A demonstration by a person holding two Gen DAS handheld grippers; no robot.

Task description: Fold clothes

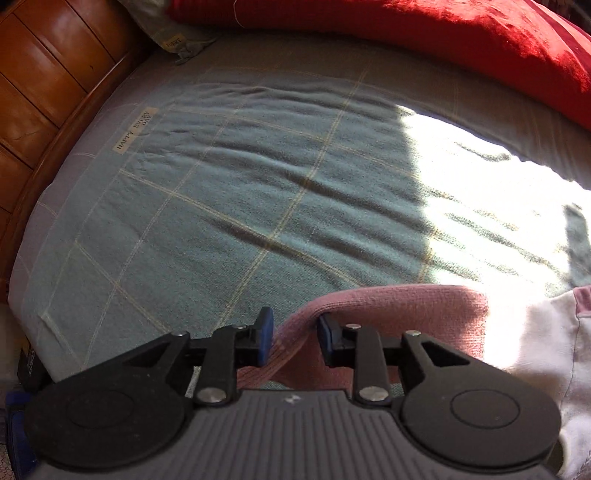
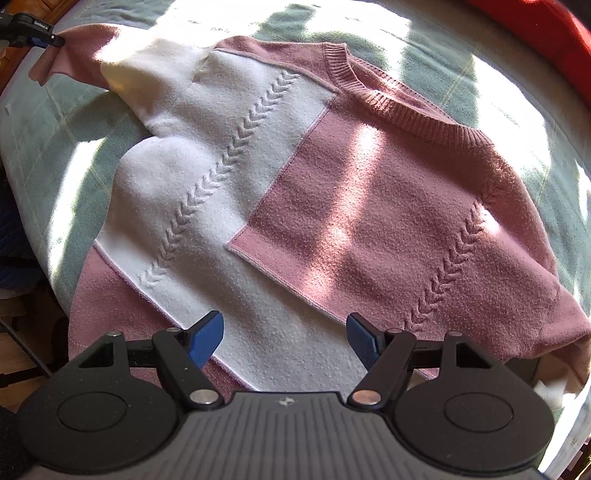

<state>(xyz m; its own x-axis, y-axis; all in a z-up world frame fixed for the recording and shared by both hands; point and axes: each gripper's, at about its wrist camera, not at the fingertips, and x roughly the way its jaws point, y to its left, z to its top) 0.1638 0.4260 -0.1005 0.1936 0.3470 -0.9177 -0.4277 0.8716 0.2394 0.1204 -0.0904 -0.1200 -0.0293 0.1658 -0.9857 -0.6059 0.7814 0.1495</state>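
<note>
A pink and white knit sweater [image 2: 332, 192] lies flat, front up, on a green checked bedspread [image 2: 55, 122]. Its neckline [image 2: 388, 99] points to the far right. My right gripper [image 2: 284, 339] is open and empty, hovering above the sweater's hem. My left gripper [image 1: 295, 339] has its jaws around the pink cuff [image 1: 291, 328] of the left sleeve, which runs between the blue pads; the pads stand slightly apart around the thick fabric. The left gripper also shows at the top left of the right wrist view [image 2: 33, 37], holding the sleeve end [image 2: 51, 59] lifted off the bed.
A red blanket [image 1: 443, 40] lies along the far side of the bed. A wooden headboard [image 1: 48, 85] stands at the left. A pillow corner [image 1: 170, 33] lies near it. Strong sunlight falls over the bedspread [image 1: 480, 177].
</note>
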